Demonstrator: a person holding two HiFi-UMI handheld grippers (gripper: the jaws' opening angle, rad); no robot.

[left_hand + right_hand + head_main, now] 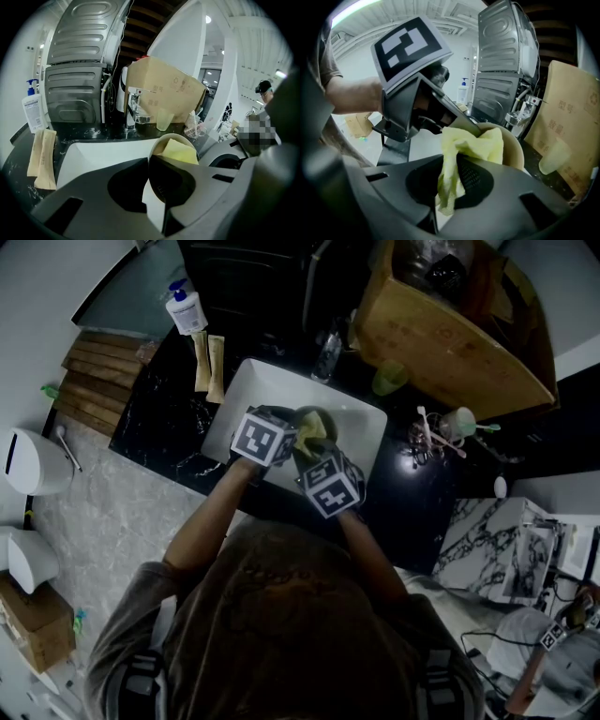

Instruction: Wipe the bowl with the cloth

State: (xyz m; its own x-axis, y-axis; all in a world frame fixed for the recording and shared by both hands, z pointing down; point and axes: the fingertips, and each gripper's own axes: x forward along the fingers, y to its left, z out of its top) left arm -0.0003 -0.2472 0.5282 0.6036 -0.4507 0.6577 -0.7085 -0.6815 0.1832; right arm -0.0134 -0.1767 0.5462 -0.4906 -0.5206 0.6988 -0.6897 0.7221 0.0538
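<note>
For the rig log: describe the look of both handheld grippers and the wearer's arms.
The left gripper and right gripper are dark grey moulded plastic with broad, rounded jaws and gridded inner pads. Each carries a cube of black-and-white square markers. No cables show. The arms emerge from a brownish short-sleeved T-shirt.

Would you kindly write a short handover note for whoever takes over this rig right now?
Left tool: shut on the bowl at its rim, held over the white sink.
Right tool: shut on the yellow cloth, tucked into the bowl.
Done: both gripped, cloth in contact; how much is wiped cannot be told.
Left: wipe around the inside, then set both down.
</note>
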